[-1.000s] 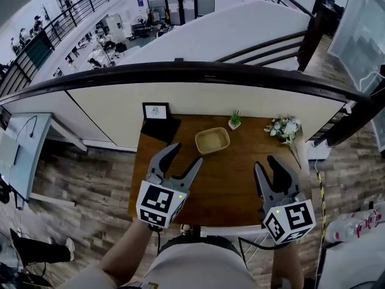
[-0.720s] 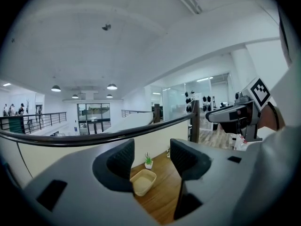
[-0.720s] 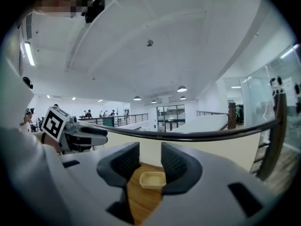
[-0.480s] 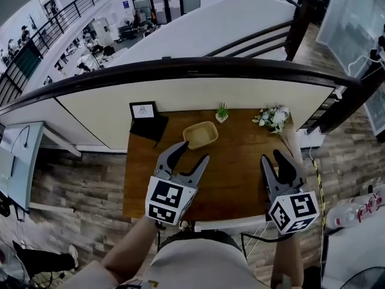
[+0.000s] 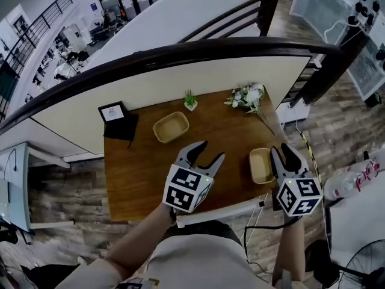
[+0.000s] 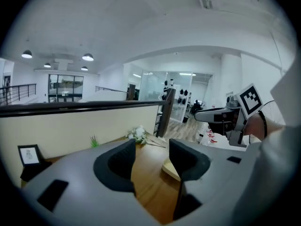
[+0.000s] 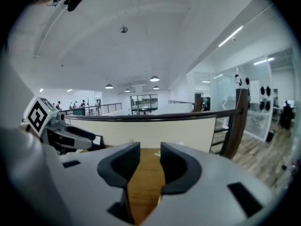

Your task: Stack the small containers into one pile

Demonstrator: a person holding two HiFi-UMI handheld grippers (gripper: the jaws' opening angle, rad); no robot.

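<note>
Open-plan upper level, wood-plank floor, a dark curved handrail over a cream half-wall. Against that wall stands a brown wooden table.

Person stands at the table's near edge, a gripper in each hand, both pointing out over the top and slightly downward.

Left gripper: over the middle front of the table. Jaws stand wide apart with nothing between them; its own view shows only bare tabletop in the gap.

Right gripper: at the table's right front. Jaws stand a narrow gap apart, pads not meeting, nothing gripped; only wood grain shows through the gap.

Two small tan containers, both upright and empty, well apart, not stacked. Far container sits toward the back, left of centre. Near container lies at the right front, just beside the right gripper on its inner side; contact cannot be judged.

Back right corner: white flower spray lying flat. Back left: picture frame propped on a black stand. Between them, a tiny potted plant.
</note>
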